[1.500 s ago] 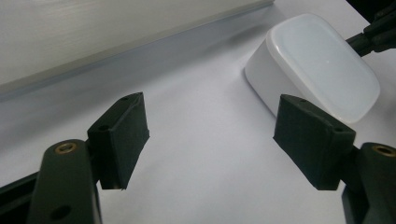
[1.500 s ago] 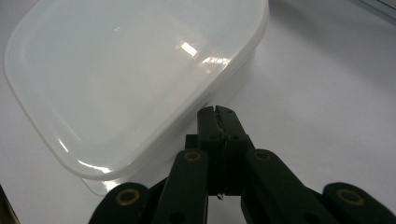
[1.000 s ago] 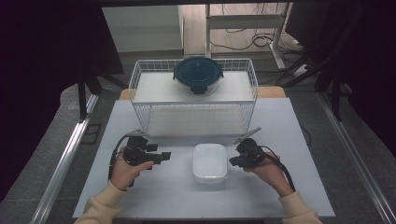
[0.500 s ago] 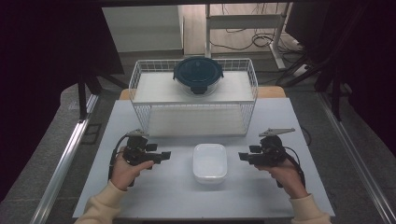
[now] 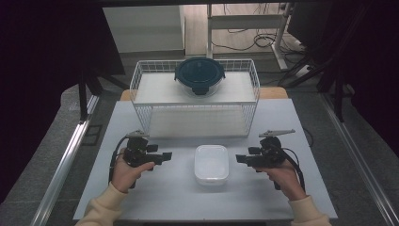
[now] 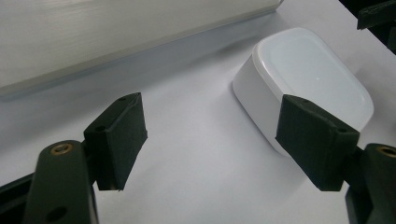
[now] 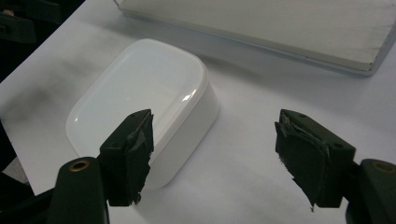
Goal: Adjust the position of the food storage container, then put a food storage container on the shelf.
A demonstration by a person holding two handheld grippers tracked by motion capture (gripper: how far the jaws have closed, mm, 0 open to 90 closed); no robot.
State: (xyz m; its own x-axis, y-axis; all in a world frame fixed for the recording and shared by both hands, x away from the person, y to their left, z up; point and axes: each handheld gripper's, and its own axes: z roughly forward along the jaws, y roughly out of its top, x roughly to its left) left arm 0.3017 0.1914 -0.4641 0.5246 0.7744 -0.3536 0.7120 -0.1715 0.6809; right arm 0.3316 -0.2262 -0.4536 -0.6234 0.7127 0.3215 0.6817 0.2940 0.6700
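Observation:
A white rounded box (image 5: 211, 163) with a smooth top lies flat on the white table (image 5: 301, 127), between the two hands. My left gripper (image 5: 165, 156) points at it from the left, a short gap away, and stands open with bare table between its pads (image 6: 119, 135). The box (image 6: 308, 88) lies ahead of the right-hand pad. My right gripper (image 5: 240, 159) faces the box from the right, apart from it. Its jaws have just been opening and hold nothing; in the right gripper view (image 7: 219, 154) the box (image 7: 144, 93) sits beyond its left pad.
A white wire rack (image 5: 195, 101) stands at the back of the table. On its upper shelf sits a round glass container with a dark lid (image 5: 199, 75). Dark floor and metal rails border the table on both sides.
My right gripper has drawn back to the right from the box's edge, and its jaws have gone from shut to wide. The left hand and the box have stayed put.

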